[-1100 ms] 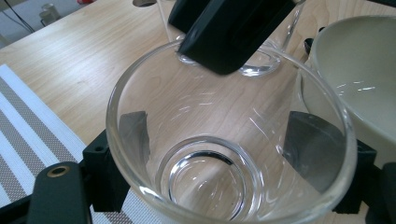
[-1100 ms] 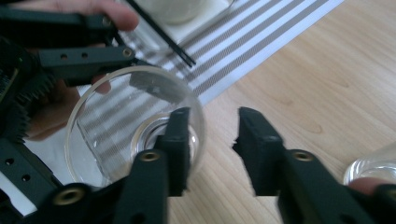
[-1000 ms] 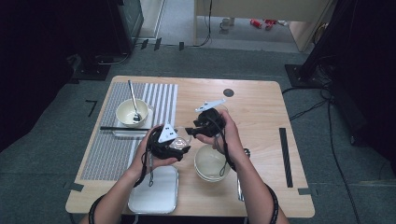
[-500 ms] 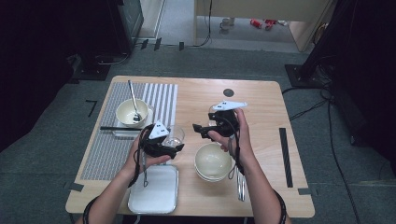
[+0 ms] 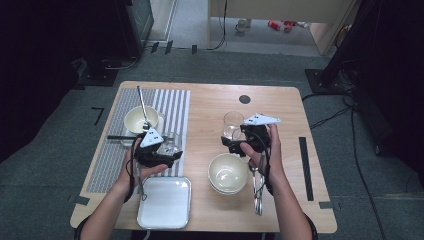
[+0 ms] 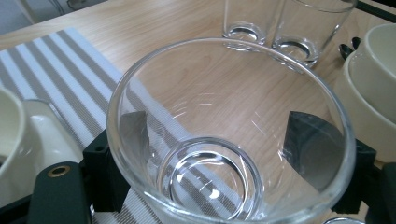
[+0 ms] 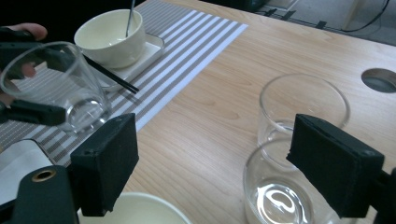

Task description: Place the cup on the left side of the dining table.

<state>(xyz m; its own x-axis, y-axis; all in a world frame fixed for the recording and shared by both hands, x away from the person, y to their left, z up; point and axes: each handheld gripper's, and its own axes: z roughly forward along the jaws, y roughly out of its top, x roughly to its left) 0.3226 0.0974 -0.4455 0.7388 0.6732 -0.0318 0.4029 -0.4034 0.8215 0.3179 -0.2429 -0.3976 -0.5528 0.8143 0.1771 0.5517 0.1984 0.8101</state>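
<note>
— Glass tumbler (image 6: 229, 135) in the left gripper (image 5: 159, 152), yes? Where's it sitting?

— Yep. Jaws clamped on its walls from both sides, pads pressed flat to the glass in the left gripper view. High view puts it over the right edge of the striped mat (image 5: 172, 107), just above the white square tray (image 5: 165, 202).

— Which way's it pointing?

— Mouth faces back toward the gripper's camera, base away & down toward the mat. So long axis tilted, not upright. Right gripper view agrees: tumbler (image 7: 56, 88) leans, rim up and over to one side. Can't tell if the base touches the mat.

— Right gripper?

— Right gripper (image 5: 239, 142) has jaws spread apart, nothing pinched. Near glass (image 7: 280, 191) stands upright betw. the two pads w/ a gap on the left side; right pad overlaps it in view, contact unclear. Second glass (image 7: 303, 105) upright just behind, touching or nearly so.

— Other stuff nearby?

— Stacked cream bowls (image 5: 228, 172) just in front of the right gripper, near table edge. Cutlery (image 5: 258, 192) lies beside them on the right. Far left: cream bowl (image 5: 141, 120) w/ a spoon (image 5: 143, 102) standing in it, on a small white dish, black chopsticks (image 5: 122, 137) across its front. Wooden table (image 5: 210, 102), round hole (image 5: 244, 99) toward the back.
</note>
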